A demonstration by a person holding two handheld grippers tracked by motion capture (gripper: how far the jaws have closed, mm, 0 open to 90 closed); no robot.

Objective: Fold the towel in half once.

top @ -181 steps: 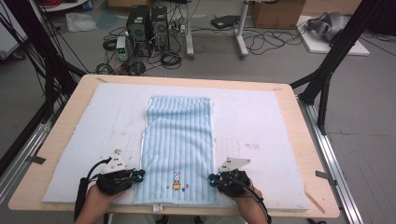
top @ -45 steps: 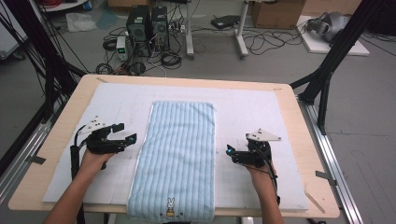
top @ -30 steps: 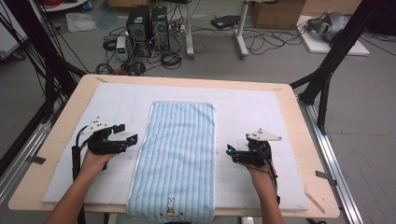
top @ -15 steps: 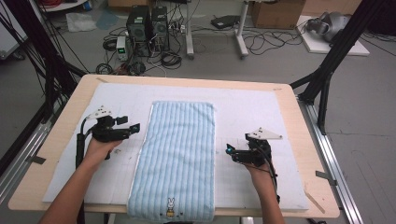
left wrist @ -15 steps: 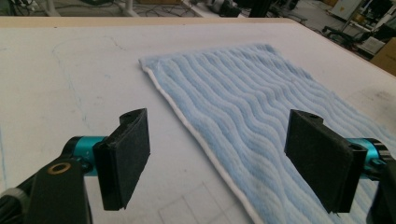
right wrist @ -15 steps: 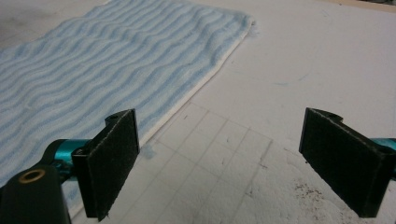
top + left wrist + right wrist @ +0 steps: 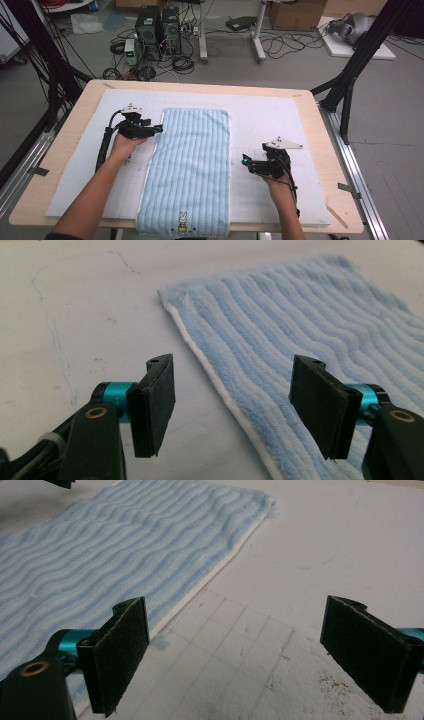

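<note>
The left gripper, jaws apart and just now closing, straddles the white hem of the towel near its far left corner, apparently to pinch it. The right gripper waits wide beside the opposite edge. The blue-striped towel lies flat, lengthwise on the white mat.

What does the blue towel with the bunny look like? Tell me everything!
The towel is fluffy terry cloth in light blue and white stripes, with a thin white edge. It lies flat and lengthwise on the white mat, its near end with the little bunny picture hanging slightly over the table's front edge. Neither gripper is pinching it.
</note>
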